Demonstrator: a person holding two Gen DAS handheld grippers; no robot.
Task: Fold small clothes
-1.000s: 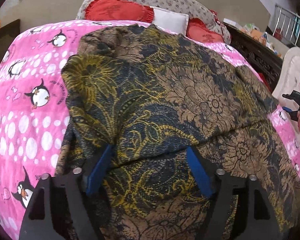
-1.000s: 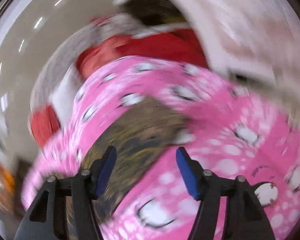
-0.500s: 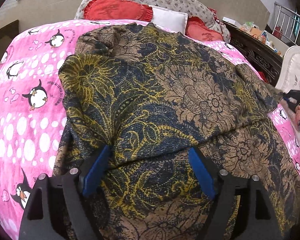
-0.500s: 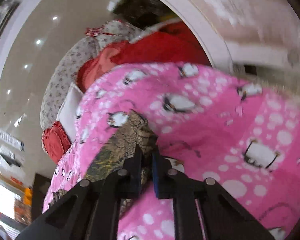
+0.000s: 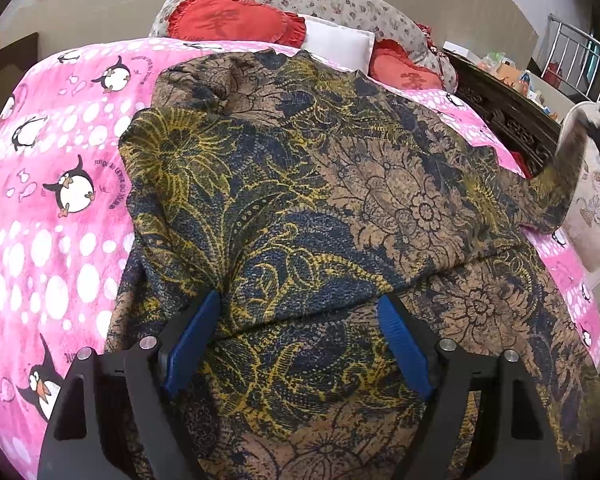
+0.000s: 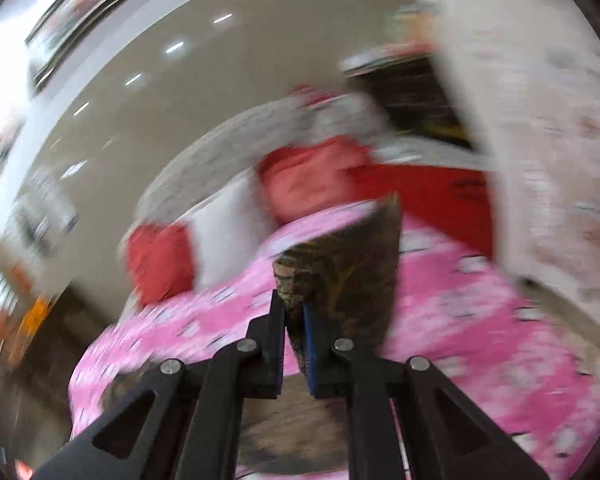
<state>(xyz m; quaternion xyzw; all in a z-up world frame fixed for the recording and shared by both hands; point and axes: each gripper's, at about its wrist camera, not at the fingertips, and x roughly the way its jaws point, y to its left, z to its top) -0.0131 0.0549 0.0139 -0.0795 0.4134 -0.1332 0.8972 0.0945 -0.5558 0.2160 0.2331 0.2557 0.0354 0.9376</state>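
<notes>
Pink penguin bedding (image 5: pixel 52 208) covers the bed, with red pillows (image 5: pixel 224 16) at the far end. On it lies a big flowery cloth (image 5: pixel 300 200), brown, blue and yellow, spread out flat. The left hand-held gripper (image 5: pixel 300 340) hangs low over the near edge of the cloth with its jaws wide apart, holding nothing. The right hand-held gripper (image 6: pixel 294 344) is pinched tight on the cloth's right corner (image 6: pixel 340 276) and holds it up off the bed. That corner is far to the right, so I think it should swing left, across the cloth, to make a fold.
</notes>
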